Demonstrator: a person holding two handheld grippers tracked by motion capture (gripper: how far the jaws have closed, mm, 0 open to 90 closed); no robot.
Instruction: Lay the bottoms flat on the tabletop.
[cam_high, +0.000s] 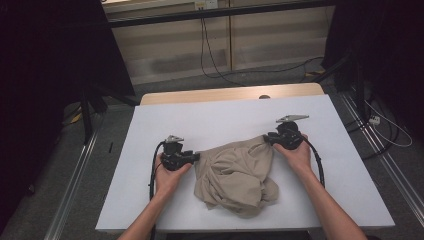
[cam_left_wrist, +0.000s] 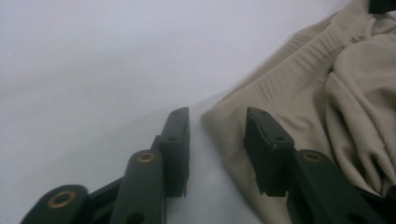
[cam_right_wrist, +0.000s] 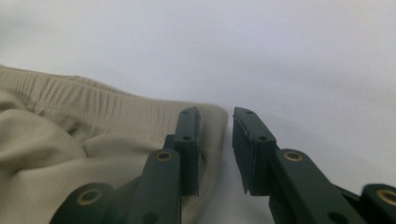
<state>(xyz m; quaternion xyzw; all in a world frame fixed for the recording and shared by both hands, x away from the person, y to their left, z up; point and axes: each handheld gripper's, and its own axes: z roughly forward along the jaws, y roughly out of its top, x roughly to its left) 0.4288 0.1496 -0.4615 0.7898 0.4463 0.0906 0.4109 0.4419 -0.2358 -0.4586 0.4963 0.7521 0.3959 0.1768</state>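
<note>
Lying crumpled on white table (cam_high: 150, 200), soft beige knit garment (cam_high: 235, 175): limp, light; take ribbed waistband corners; both grippers' jaws apart.

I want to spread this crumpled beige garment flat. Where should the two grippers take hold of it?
Grip the beige garment at the two ends of its ribbed waistband: the left gripper at the left corner, the right gripper at the right. That band is the one straight edge on top, probably easiest to pull taut.
</note>
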